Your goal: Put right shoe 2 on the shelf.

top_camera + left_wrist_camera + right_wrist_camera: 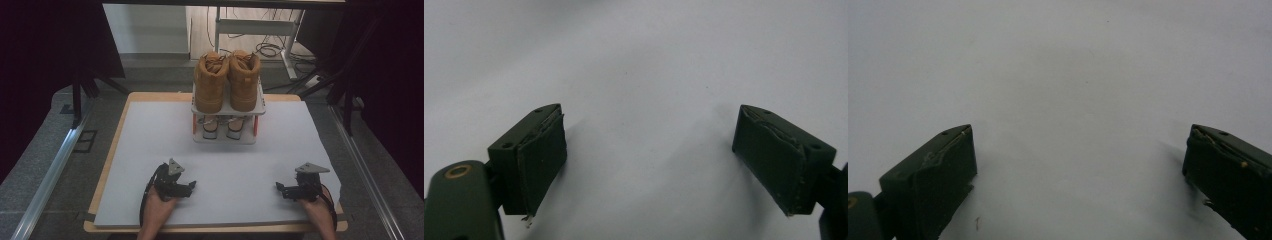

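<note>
Rack — tan boots on top (sandals below).

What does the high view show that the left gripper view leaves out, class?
High view: a pair of tan suede high-top boots on the top shelf of a small white two-tier shoe rack, pale shoes below, both hands and the right gripper. Left gripper view: the left gripper and its dark padded fingers spread apart, close up. Both: the white table sheet.

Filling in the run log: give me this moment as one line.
left gripper: open, empty | right gripper: open, empty | both low over white sheet | tan boots on rack, untouched
</note>
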A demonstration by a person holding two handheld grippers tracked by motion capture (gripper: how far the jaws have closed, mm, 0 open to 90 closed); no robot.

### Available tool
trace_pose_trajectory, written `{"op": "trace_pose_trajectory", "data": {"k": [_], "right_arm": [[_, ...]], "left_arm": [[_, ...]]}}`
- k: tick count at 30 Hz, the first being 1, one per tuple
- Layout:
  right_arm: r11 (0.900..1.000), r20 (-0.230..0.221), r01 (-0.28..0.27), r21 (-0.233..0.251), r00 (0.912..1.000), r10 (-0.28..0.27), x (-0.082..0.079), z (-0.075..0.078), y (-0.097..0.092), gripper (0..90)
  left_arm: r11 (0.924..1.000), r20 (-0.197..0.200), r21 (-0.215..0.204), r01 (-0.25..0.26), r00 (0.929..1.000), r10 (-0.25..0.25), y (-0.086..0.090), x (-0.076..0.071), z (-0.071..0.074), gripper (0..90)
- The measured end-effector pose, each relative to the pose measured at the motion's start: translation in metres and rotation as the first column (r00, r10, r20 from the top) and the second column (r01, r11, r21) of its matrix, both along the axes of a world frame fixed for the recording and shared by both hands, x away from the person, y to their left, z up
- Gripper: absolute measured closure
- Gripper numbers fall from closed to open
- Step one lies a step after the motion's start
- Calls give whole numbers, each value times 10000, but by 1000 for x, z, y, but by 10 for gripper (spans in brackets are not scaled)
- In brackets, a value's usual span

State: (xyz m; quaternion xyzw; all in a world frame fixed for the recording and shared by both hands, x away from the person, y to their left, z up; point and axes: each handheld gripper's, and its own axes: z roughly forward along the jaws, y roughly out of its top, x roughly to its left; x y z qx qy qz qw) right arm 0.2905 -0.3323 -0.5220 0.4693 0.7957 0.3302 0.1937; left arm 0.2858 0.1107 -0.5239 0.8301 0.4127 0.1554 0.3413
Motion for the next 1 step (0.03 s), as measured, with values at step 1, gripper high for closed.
{"op": "trace_pose_trajectory", "data": {"k": [1], "right_arm": [[10000, 1, -1, -10, 10000, 1, 0, 0, 0, 6]], "left_arm": [[10000, 2, 1, -1, 10000, 1, 0, 0, 0, 140]]}}
